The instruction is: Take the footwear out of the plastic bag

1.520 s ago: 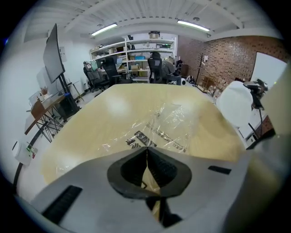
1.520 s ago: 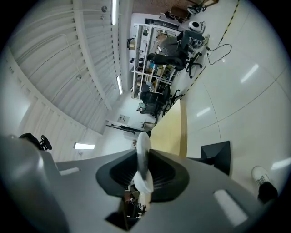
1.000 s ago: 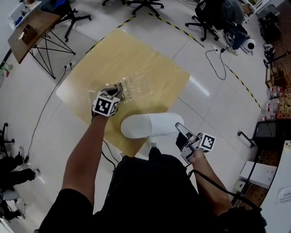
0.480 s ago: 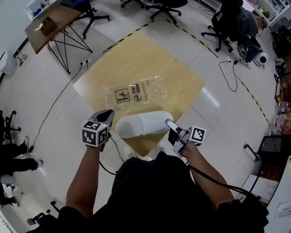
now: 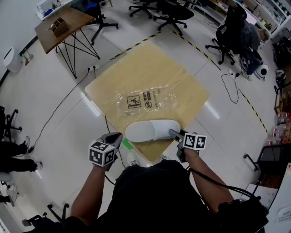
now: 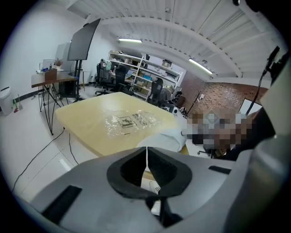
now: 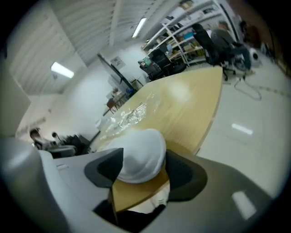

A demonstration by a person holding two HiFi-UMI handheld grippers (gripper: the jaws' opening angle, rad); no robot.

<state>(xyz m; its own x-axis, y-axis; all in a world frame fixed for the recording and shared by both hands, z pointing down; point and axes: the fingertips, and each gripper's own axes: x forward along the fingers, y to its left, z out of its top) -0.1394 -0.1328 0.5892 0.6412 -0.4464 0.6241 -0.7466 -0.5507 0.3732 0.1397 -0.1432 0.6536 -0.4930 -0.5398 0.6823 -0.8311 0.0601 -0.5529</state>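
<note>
Through the head view I see a glossy pale tiled floor (image 5: 41, 100) under a light wood desk (image 5: 154, 68). A small brown table (image 5: 63, 22) stands upper left, office chairs (image 5: 175, 10) line the top, and striped tape (image 5: 195, 42) crosses the tiles. Strip lights (image 6: 130, 40) glow overhead.

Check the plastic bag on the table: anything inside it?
The plastic bag lies flat; only its printed labels and the table show through it, no footwear. The white slipper lies outside it, by the table's near edge. Creases and glare could hide something small.

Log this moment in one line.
white slipper: on table, out of plastic bag | right gripper: just opened, slipper between jaws | left gripper: just closed, empty
</note>
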